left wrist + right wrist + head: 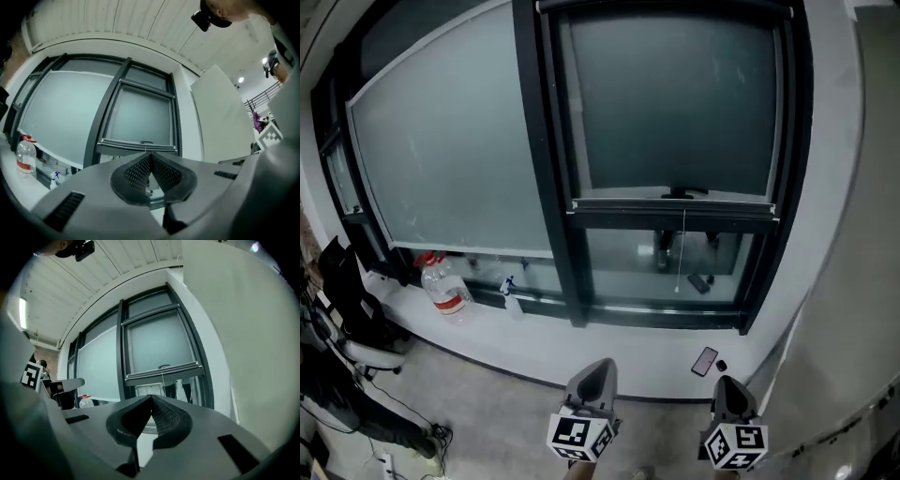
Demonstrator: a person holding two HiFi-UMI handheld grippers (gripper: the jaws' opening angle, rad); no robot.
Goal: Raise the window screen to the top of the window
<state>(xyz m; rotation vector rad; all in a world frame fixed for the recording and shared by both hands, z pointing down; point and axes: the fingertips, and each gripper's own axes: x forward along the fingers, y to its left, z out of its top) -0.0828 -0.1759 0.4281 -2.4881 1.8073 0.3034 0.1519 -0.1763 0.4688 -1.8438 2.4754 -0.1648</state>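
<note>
The right-hand window's grey screen (pixel 675 103) is drawn down most of the pane. Its bottom bar (pixel 673 203) carries a small black handle (pixel 680 194), and a thin pull cord (pixel 682 248) hangs from it. The same bar shows in the left gripper view (pixel 138 145) and the right gripper view (pixel 161 371). My left gripper (pixel 598 373) and right gripper (pixel 729 389) are held low, well short of the window. Both are shut with nothing between the jaws. The pads (pixel 140 169) meet at the tips, as do the right pads (pixel 161 414).
On the white sill (pixel 581 361) stand a water bottle (pixel 442 284) and a small spray bottle (pixel 510 291), with a phone (pixel 705 360) at the right. A wide fixed pane with its own screen (pixel 441 150) is at left. An office chair (pixel 352 309) stands at far left, a white wall (pixel 853 234) at right.
</note>
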